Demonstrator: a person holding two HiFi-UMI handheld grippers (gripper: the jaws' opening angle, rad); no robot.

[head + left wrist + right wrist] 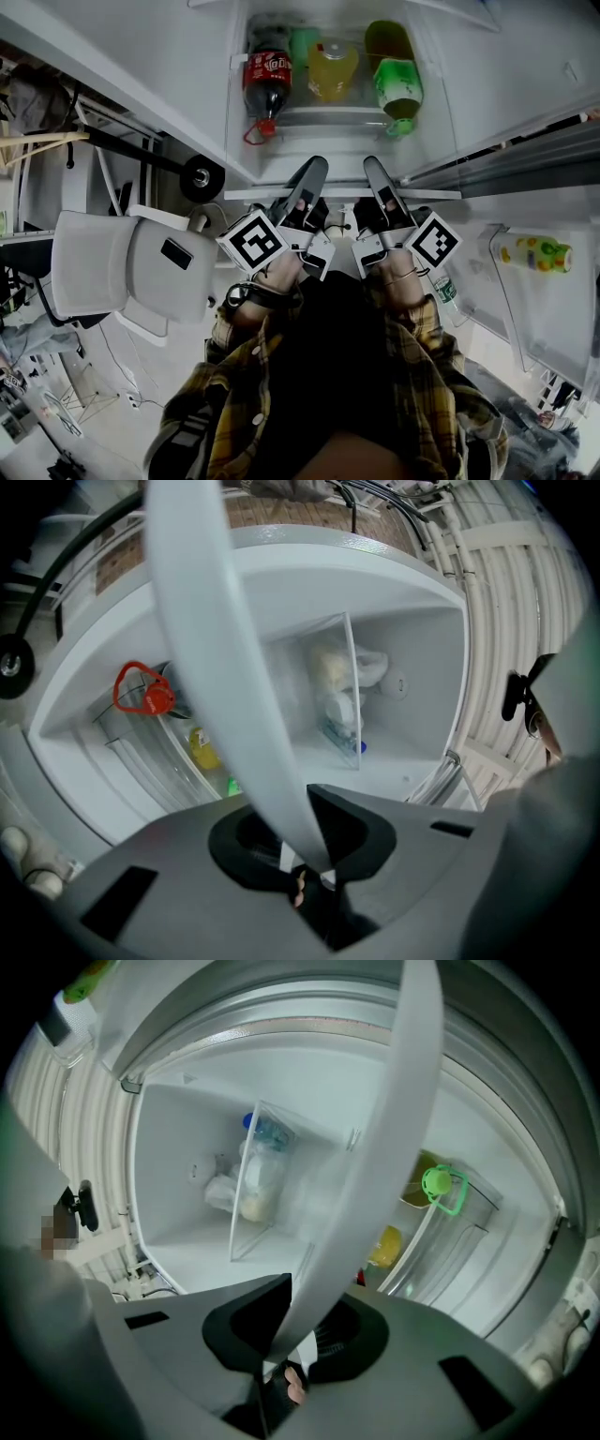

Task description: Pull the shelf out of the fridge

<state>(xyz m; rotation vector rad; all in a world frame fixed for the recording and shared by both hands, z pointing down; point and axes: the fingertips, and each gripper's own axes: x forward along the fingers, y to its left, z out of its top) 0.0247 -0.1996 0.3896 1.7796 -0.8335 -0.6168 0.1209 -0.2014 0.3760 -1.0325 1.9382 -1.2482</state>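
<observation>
Although the fridge (pixel 487 75) stands open, its shelf (pixel 433 194) sits inside, white front edge at the cabinet mouth. Left gripper (pixel 315 169) and right gripper (pixel 374 169): side by side, level, each clenched on that thin edge. Cola bottle (pixel 266 80), yellow bottle (pixel 333 70), green bottle (pixel 398 86): lying in a clear bin (pixel 323 116) beyond. Hazards, judged: uneven pulling could skew the shelf and jam it against the walls; the shallow pinch could slip off; a freed shelf could drop.

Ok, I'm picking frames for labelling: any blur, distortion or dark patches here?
Left gripper view: fisheye curves the fridge walls, and the shelf edge is a soft blur up close. Right gripper view: same, with black corners. Head view: bright fridge, dark foreground.
</observation>
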